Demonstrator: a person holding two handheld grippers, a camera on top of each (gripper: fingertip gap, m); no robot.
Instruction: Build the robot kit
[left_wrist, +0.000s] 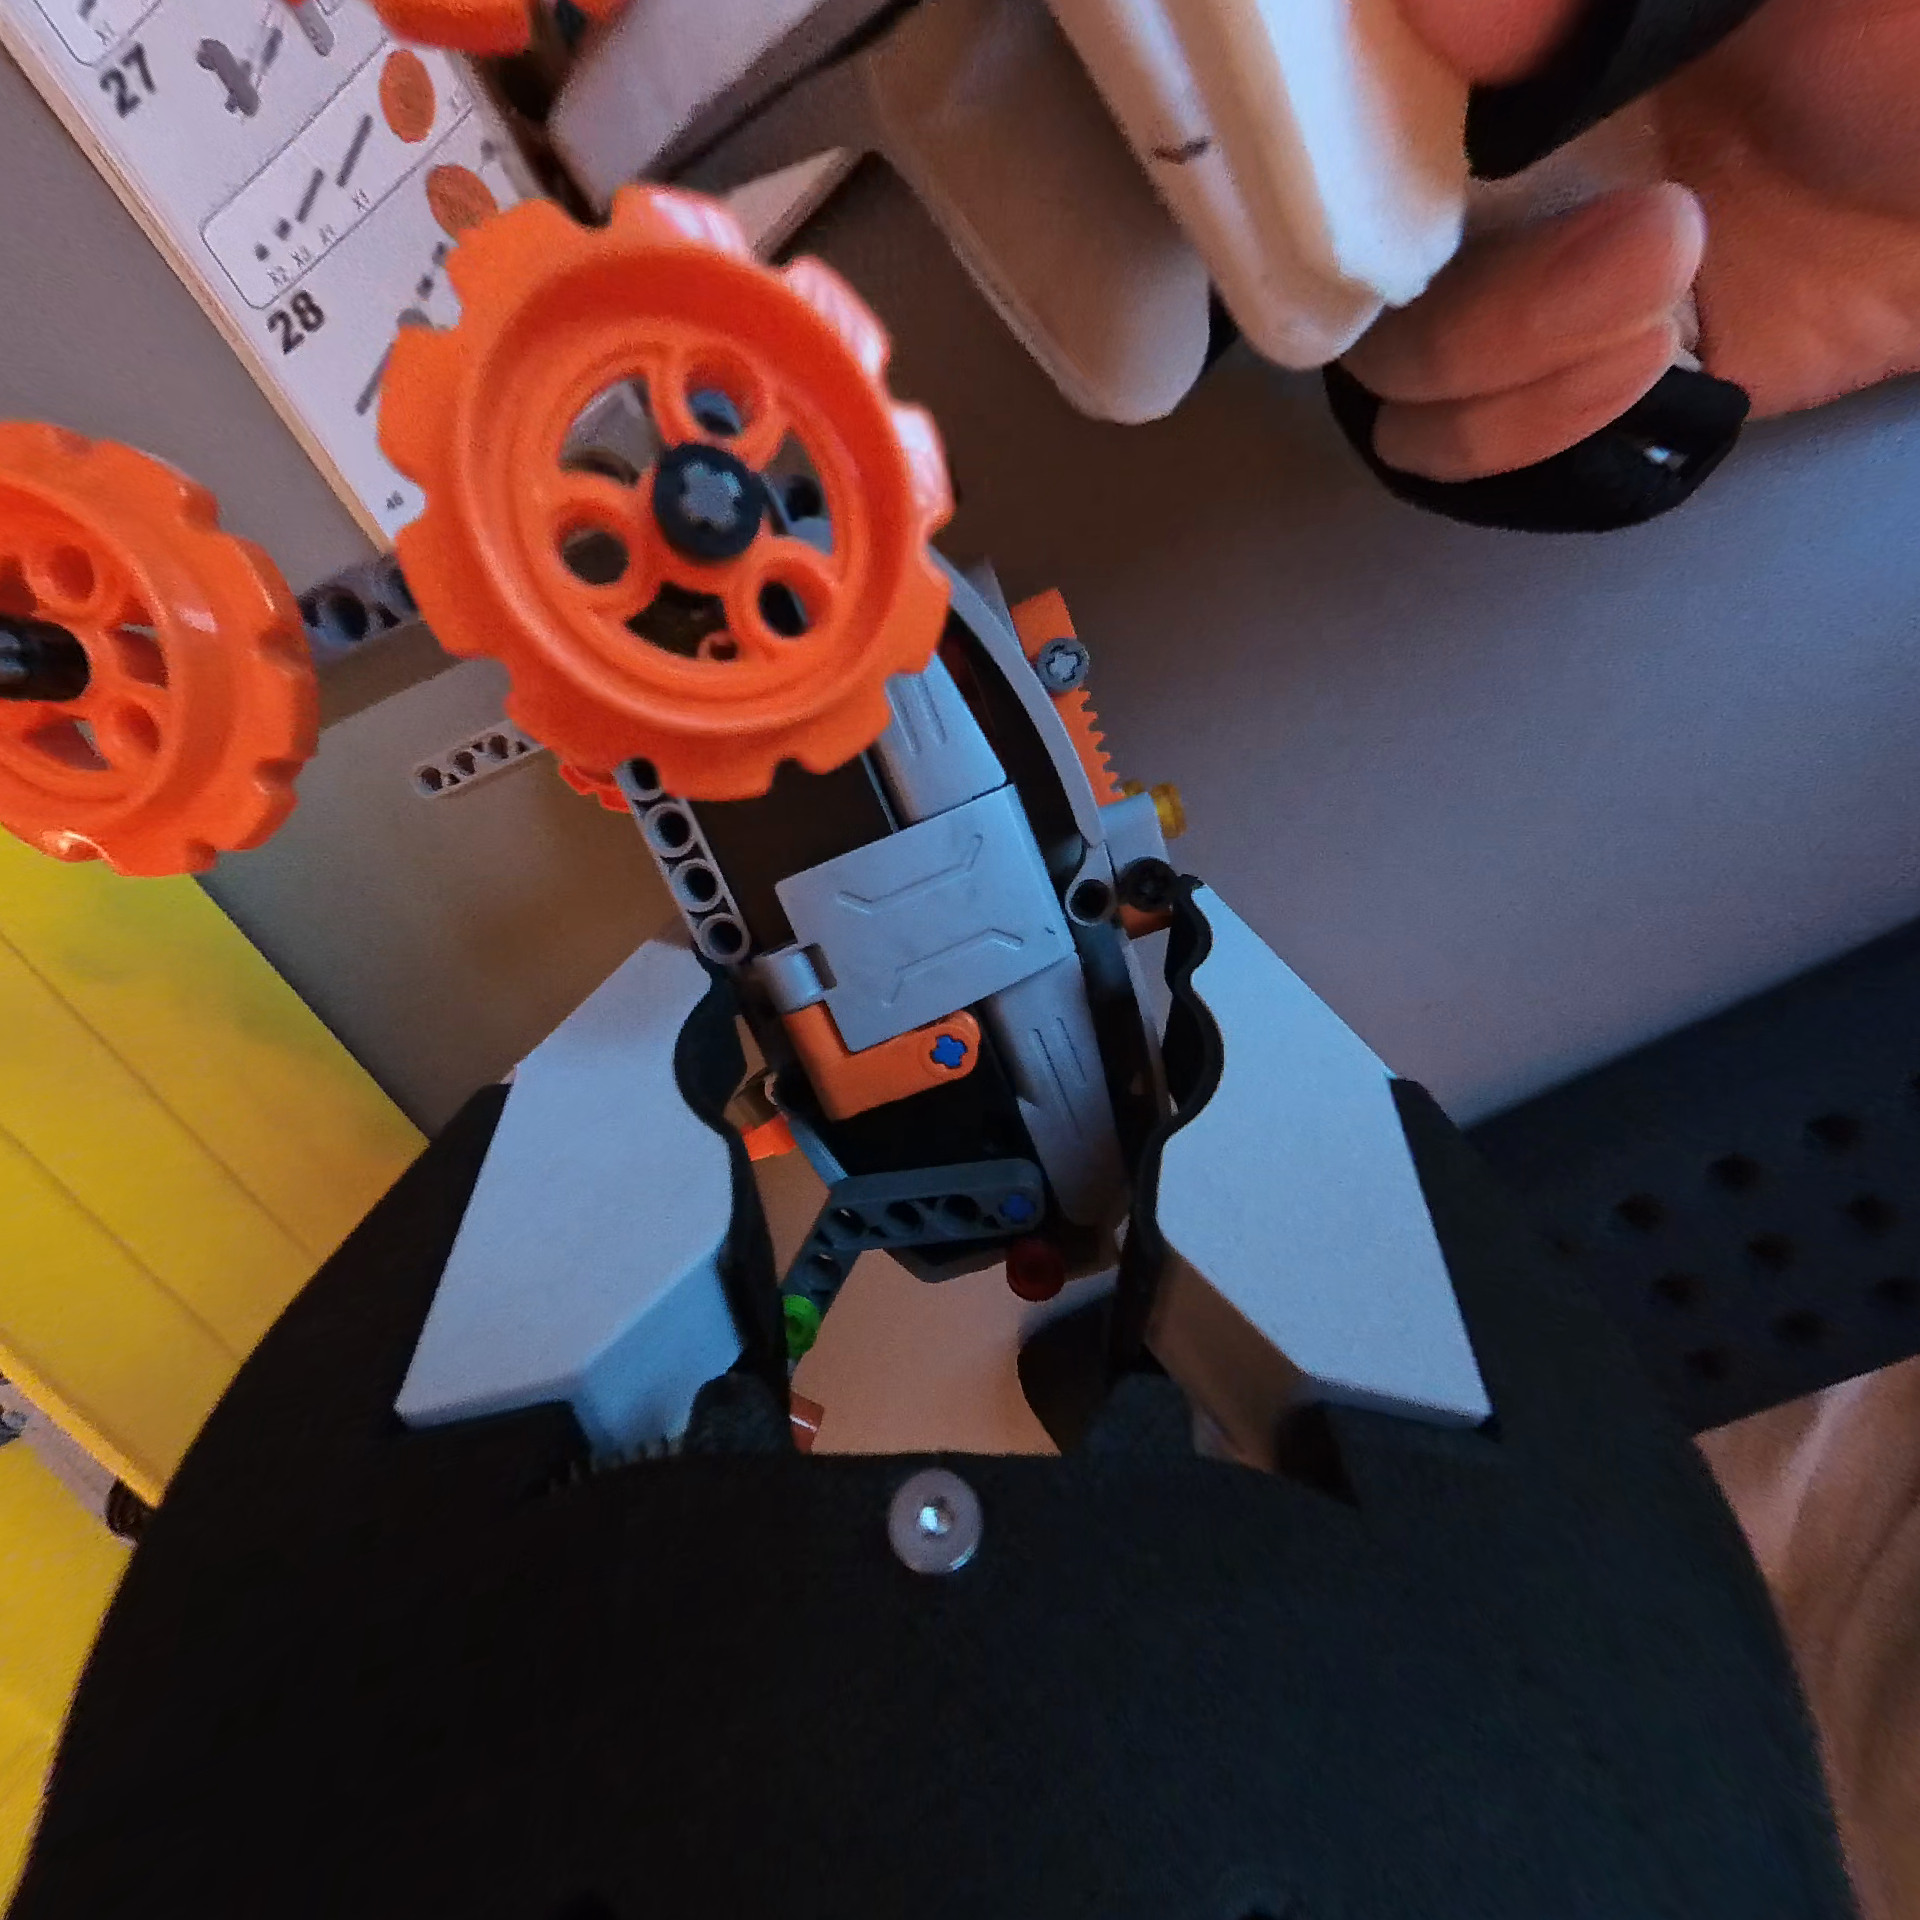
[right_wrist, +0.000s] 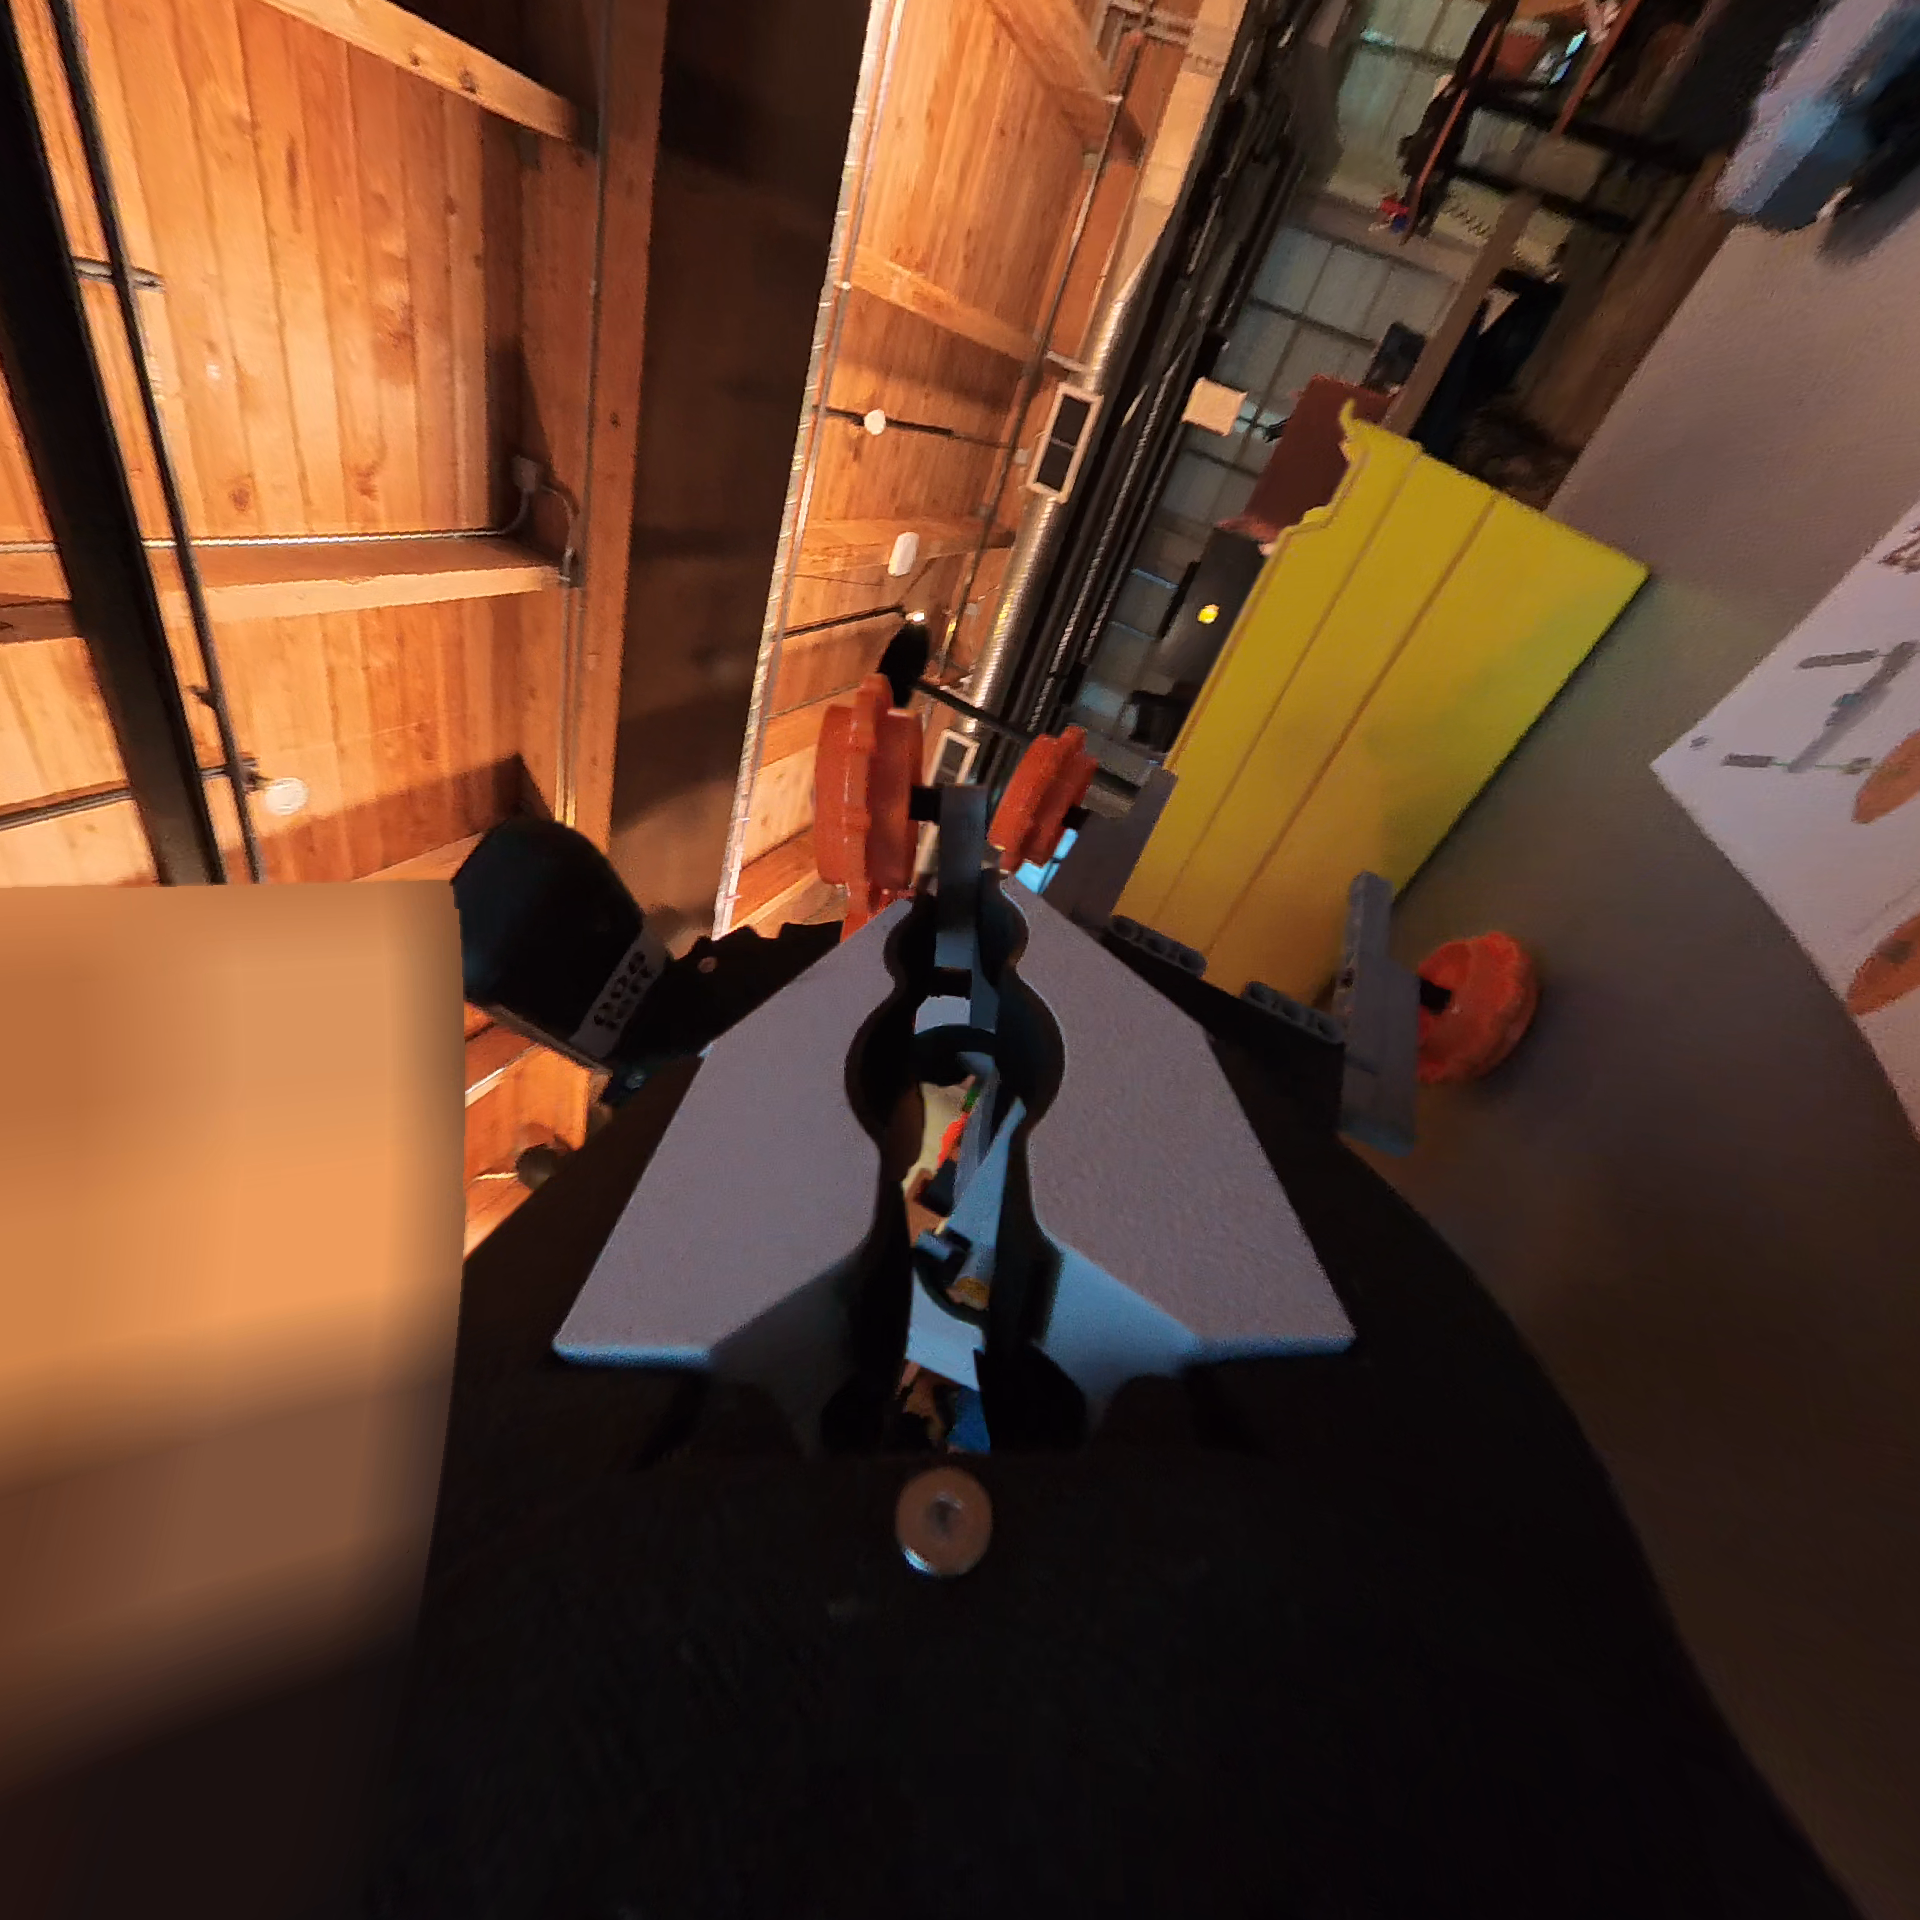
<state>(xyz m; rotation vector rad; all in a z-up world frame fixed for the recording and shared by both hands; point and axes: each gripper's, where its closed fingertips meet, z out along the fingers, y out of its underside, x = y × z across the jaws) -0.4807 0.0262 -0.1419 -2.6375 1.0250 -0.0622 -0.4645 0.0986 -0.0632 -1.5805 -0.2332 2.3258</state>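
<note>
My left gripper (left_wrist: 951, 966) is shut on the grey and orange body of a brick-built vehicle model (left_wrist: 925, 935), pads pressing both sides. A large orange wheel (left_wrist: 665, 499) sits on the model's axle just beyond the fingertips, and a second orange wheel (left_wrist: 125, 655) is at the left. My right gripper (right_wrist: 961, 914) is shut on a thin grey part of the same model (right_wrist: 961, 831), with two orange wheels (right_wrist: 868, 800) past its tips. In the left wrist view a hand (left_wrist: 1558, 343) grips a white handle (left_wrist: 1299, 156) at the top right.
An instruction booklet (left_wrist: 260, 239) lies on the grey table (left_wrist: 1455, 727) and shows at the right edge of the right wrist view (right_wrist: 1818, 779). A yellow box (left_wrist: 156, 1091) (right_wrist: 1382, 707) stands beside the model. A loose orange wheel (right_wrist: 1475, 1003) and grey beams (right_wrist: 1371, 1029) lie nearby. A black perforated board (left_wrist: 1766, 1195) is at the right. Tip to tip, the grippers are about 10 centimeters apart.
</note>
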